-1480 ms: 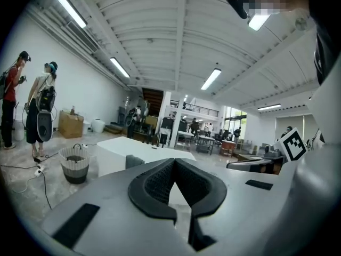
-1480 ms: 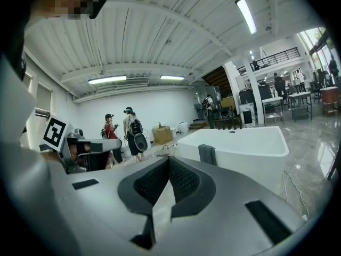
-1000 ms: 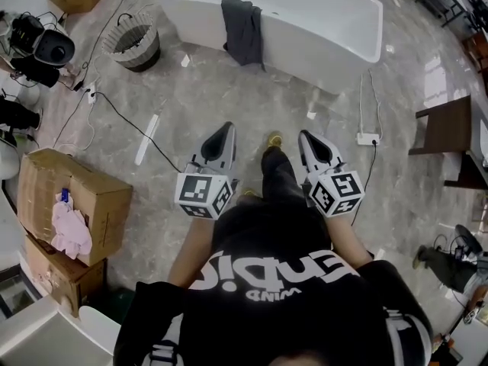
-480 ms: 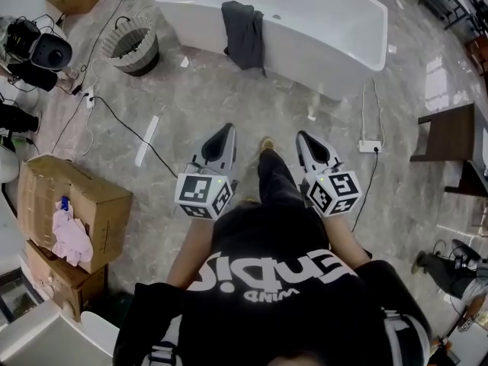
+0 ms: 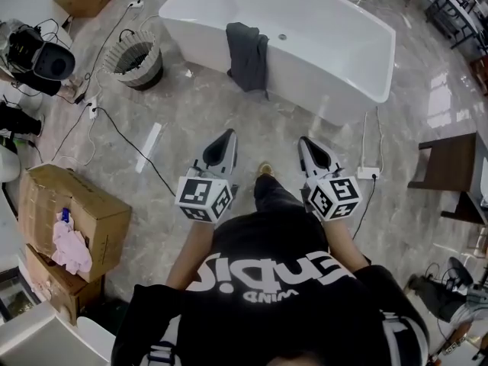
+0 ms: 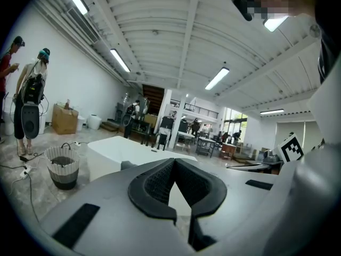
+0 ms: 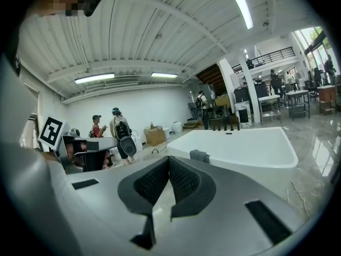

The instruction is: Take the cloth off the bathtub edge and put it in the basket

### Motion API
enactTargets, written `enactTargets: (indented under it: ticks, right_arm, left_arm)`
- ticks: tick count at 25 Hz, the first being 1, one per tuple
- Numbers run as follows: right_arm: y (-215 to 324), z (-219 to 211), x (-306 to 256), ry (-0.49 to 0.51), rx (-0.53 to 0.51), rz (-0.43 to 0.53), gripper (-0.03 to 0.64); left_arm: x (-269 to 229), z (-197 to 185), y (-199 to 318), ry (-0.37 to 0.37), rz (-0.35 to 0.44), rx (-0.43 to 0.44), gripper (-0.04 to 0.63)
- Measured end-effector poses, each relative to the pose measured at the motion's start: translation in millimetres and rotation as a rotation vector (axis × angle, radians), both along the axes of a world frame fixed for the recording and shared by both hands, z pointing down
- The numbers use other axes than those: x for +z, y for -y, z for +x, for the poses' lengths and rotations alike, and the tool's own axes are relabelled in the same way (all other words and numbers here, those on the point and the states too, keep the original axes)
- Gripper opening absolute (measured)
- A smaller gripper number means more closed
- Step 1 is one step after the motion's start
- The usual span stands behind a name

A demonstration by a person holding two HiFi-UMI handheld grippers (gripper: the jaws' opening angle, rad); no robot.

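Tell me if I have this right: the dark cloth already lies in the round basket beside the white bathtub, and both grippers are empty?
Not quite. The cloth is not in the basket: the head view shows it draped over the bathtub edge. The basket does stand beside the tub, and the left gripper and right gripper are empty.
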State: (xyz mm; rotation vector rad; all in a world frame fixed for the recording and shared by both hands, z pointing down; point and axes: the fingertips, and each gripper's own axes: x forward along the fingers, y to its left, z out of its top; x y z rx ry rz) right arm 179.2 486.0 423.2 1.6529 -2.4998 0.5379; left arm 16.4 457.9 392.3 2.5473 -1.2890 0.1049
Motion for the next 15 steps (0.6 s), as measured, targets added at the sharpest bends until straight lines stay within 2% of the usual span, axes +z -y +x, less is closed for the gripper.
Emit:
enactTargets:
  ticks: [8,15]
  right_arm:
    - [86.6,36.8,-10.7,0.008,-0.021,0.02,0.014]
    - [145.5,51.4,-14.8,0.02,-0.085,0.035,0.014]
  left_arm:
    - [-11.4,30.8,77.3,0.001,0.01,-0.033,0.014]
    - [-13.1,45.9,129.3,-0.006,0.018,-0.09,0.014]
